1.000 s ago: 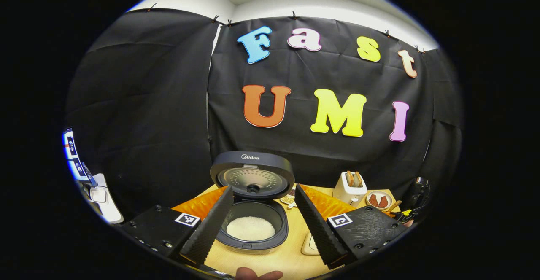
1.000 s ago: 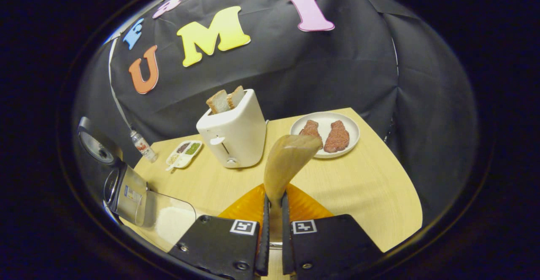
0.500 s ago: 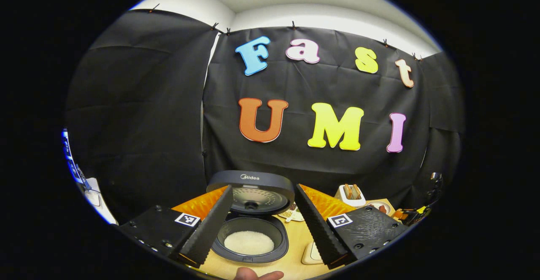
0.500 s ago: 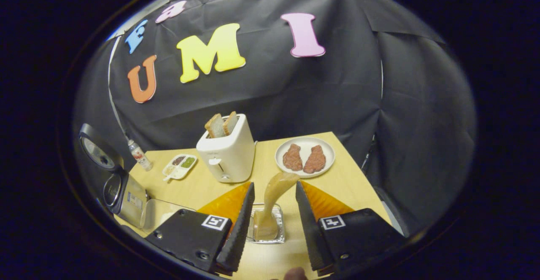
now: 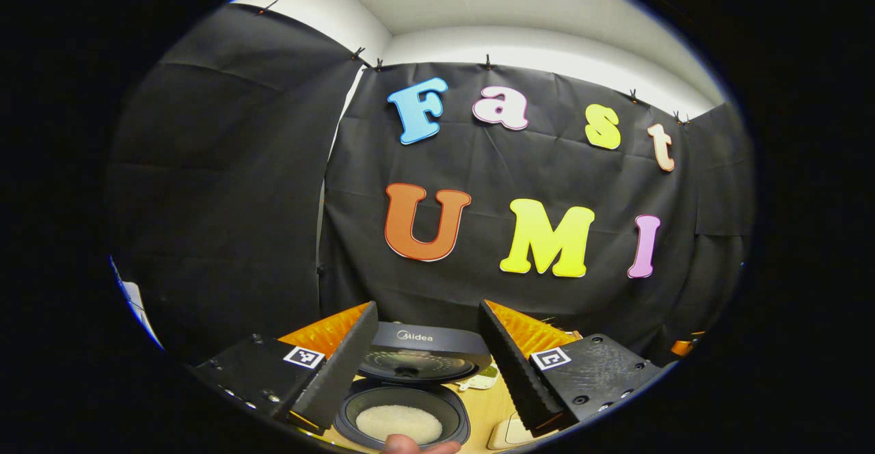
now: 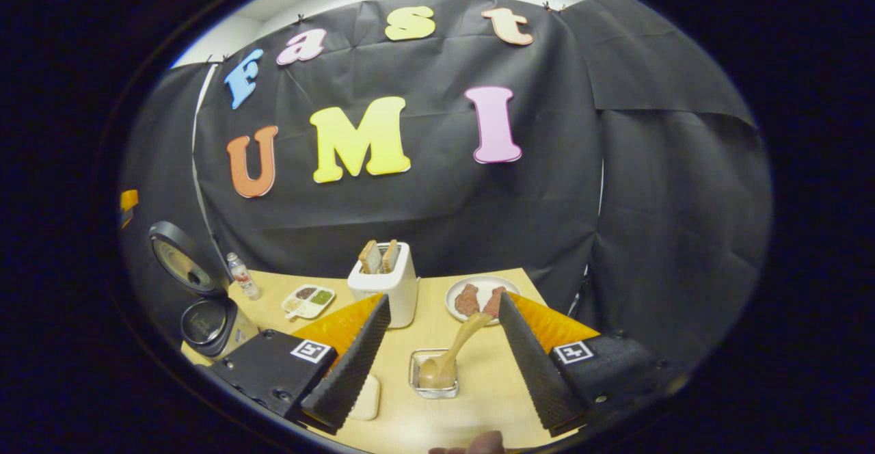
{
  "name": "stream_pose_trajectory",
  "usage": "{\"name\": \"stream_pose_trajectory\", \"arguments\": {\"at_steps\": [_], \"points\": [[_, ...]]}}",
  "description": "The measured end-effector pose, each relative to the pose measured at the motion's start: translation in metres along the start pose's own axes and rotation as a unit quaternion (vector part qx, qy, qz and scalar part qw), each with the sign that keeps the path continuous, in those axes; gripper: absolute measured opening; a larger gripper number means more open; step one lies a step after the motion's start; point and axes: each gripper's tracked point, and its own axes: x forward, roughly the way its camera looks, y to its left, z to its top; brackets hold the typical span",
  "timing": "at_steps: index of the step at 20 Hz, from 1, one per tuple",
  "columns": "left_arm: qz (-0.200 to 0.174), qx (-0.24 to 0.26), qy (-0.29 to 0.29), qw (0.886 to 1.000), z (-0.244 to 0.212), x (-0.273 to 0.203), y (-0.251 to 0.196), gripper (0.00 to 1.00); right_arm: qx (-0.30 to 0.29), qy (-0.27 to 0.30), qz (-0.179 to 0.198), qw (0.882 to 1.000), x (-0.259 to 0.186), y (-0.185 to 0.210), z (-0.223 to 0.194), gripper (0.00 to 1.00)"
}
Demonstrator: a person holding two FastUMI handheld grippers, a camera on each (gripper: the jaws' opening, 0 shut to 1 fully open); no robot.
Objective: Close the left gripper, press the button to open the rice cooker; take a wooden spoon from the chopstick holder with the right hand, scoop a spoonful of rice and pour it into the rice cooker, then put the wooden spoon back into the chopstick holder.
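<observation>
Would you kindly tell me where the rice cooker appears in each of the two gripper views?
Left gripper view: rice cooker at bottom centre, lid raised, white rice inside, between the left gripper's open fingers.
Right gripper view: rice cooker at far left, lid up.
Shared landmark: the seasoning tray beside the cooker.

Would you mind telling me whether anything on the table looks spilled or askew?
Nothing looks spilled. The wooden spoon leans tilted in the chopstick holder, which seems normal, and the rice cooker stands open with rice inside.
</observation>
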Motion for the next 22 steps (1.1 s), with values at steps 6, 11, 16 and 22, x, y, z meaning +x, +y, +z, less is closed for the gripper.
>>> {"name": "stream_pose_trajectory", "arguments": {"at_steps": [6, 11, 16, 22], "points": [[-0.009, 0.021, 0.034, 0.999, -0.021, 0.050, 0.008, 0.95, 0.010, -0.023, -0.054, 0.998, -0.062, -0.018, -0.008, 1.00], [0.020, 0.050, 0.110, 0.992, -0.055, 0.071, 0.026, 0.94, 0.013, -0.017, -0.105, 0.994, -0.104, -0.039, -0.034, 1.00], [0.024, 0.047, 0.145, 0.988, -0.062, 0.063, 0.025, 0.98, 0.030, -0.004, -0.121, 0.992, -0.117, -0.046, -0.046, 0.99], [0.002, 0.045, 0.238, 0.970, -0.091, 0.017, 0.019, 0.97, -0.003, -0.011, -0.084, 0.996, -0.112, -0.020, -0.032, 0.99]]}}
